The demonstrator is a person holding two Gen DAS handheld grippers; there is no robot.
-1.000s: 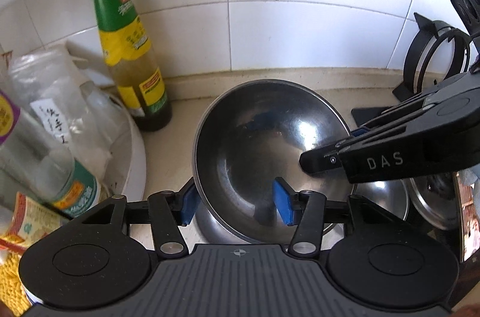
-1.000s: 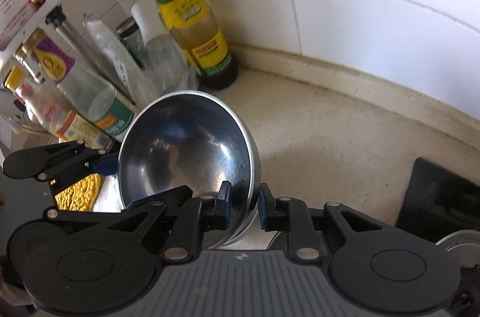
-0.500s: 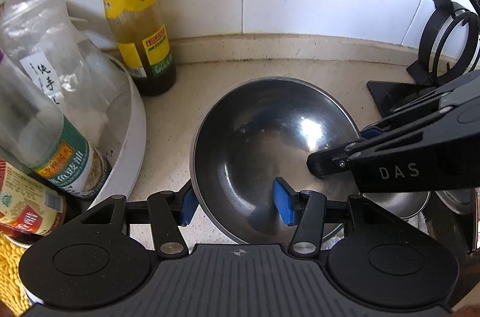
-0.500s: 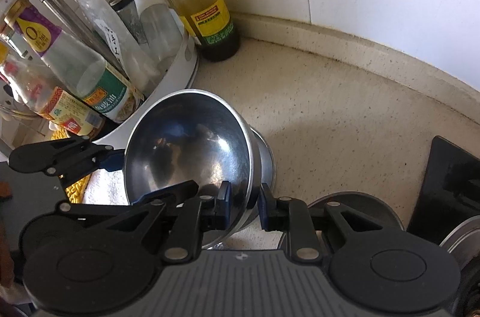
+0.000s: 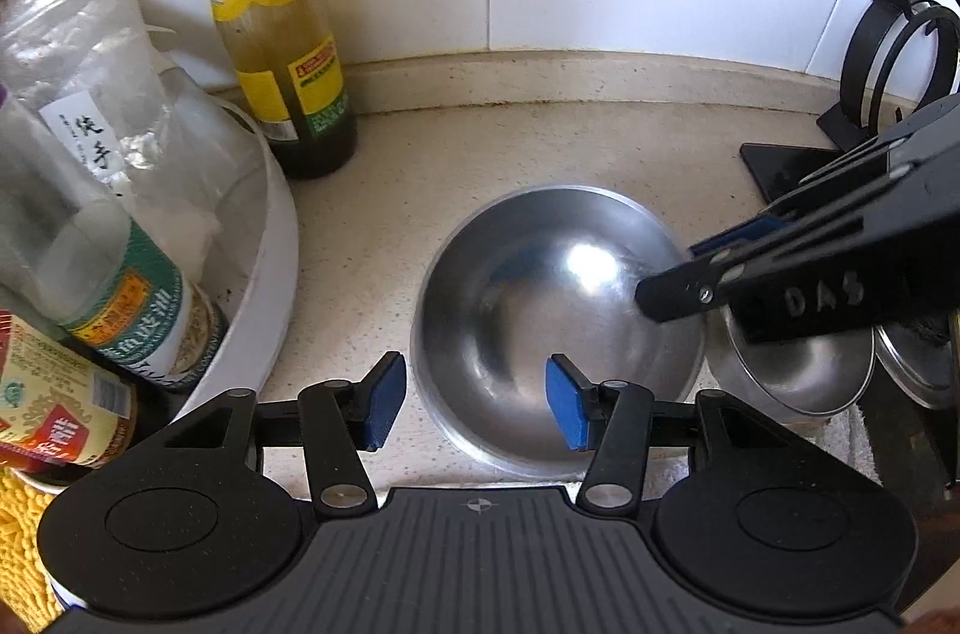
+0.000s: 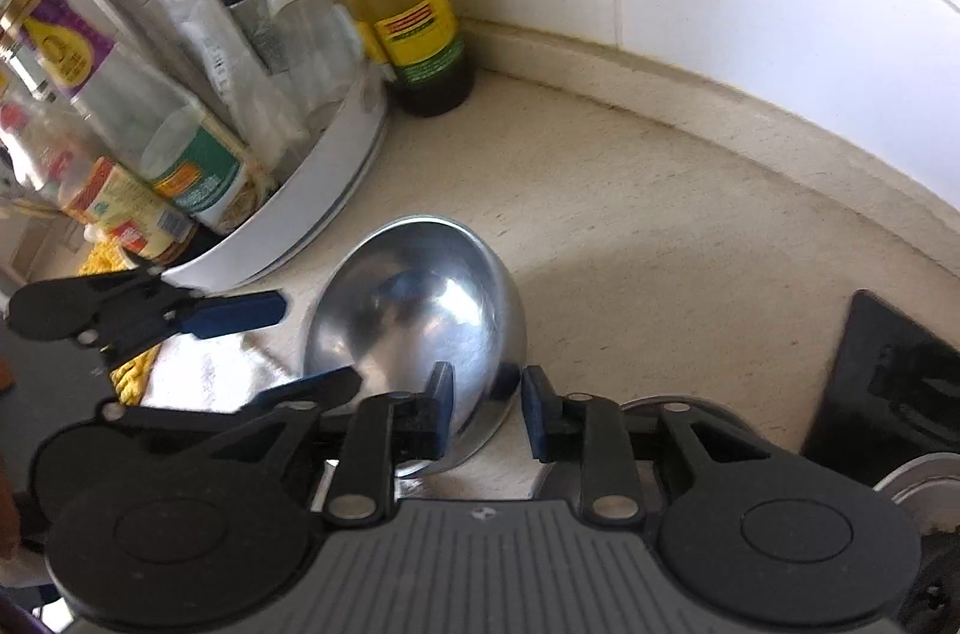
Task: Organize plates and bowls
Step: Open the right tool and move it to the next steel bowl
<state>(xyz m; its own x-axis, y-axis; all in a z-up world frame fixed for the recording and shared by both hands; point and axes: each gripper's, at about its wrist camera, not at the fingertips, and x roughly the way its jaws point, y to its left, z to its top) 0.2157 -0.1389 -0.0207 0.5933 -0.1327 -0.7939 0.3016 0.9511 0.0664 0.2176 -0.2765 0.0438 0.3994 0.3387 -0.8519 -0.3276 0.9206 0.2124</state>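
A large steel bowl (image 5: 540,316) rests on the beige counter; it also shows in the right wrist view (image 6: 414,328). My left gripper (image 5: 474,406) is open, its blue pads either side of the bowl's near rim without touching. My right gripper (image 6: 486,412) is open around the bowl's right rim; its fingers (image 5: 720,274) reach in from the right in the left wrist view. A smaller steel bowl (image 5: 798,370) stands just right of the large one. A steel lid or plate (image 5: 918,370) lies further right.
A white round tray (image 5: 270,274) with bottles and bags stands at the left. A green-and-yellow sauce bottle (image 5: 282,34) stands by the tiled wall. A black ring stand (image 5: 888,58) is at the back right. A yellow cloth (image 6: 126,370) lies at the front left.
The large bowl has come down from a tilted, lifted hold onto the counter. Both grippers have opened and let go of its rim.
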